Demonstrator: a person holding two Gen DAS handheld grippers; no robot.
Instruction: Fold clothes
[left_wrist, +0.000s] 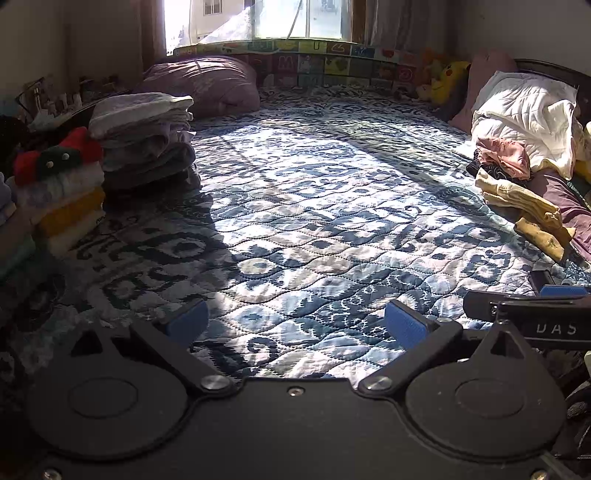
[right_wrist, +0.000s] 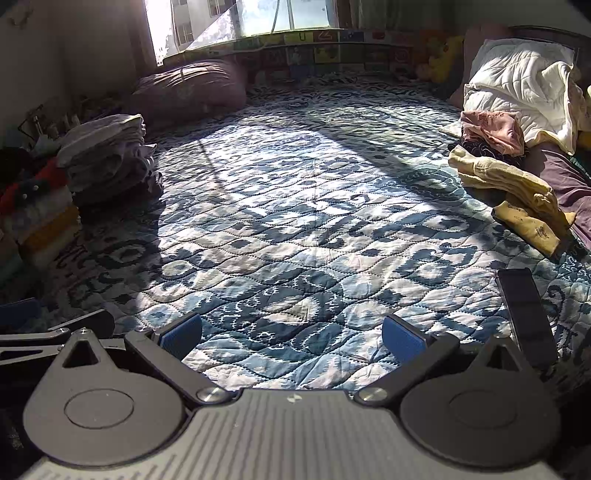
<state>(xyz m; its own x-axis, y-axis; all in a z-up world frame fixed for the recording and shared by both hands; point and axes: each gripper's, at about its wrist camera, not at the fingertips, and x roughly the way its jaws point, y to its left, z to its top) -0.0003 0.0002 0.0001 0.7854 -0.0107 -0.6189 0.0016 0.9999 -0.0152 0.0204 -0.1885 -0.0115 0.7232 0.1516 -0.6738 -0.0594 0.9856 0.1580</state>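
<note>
Bed, quilt (left_wrist: 314, 206): blue-white print, stitched, sunlit, its middle bare of clothes

Folded stacks (left_wrist: 144, 136), left side: soft flat slabs, grey and lilac; nearer stack (left_wrist: 59, 192) with red, green, yellow layers

Loose pile (right_wrist: 495, 166), right side: crumpled pink piece on dark cloth, cream-yellow garment (right_wrist: 517, 192) sprawled toward the edge, creased, one end trailing. Judged light, limp, not slippery; would sag if taken singly, so best pinched at two edge or hem corners

White duvet (right_wrist: 524, 77) behind the pile

Left gripper (left_wrist: 295, 325): jaws wide apart, nothing held

Right gripper (right_wrist: 291, 334): jaws wide apart, nothing held
</note>
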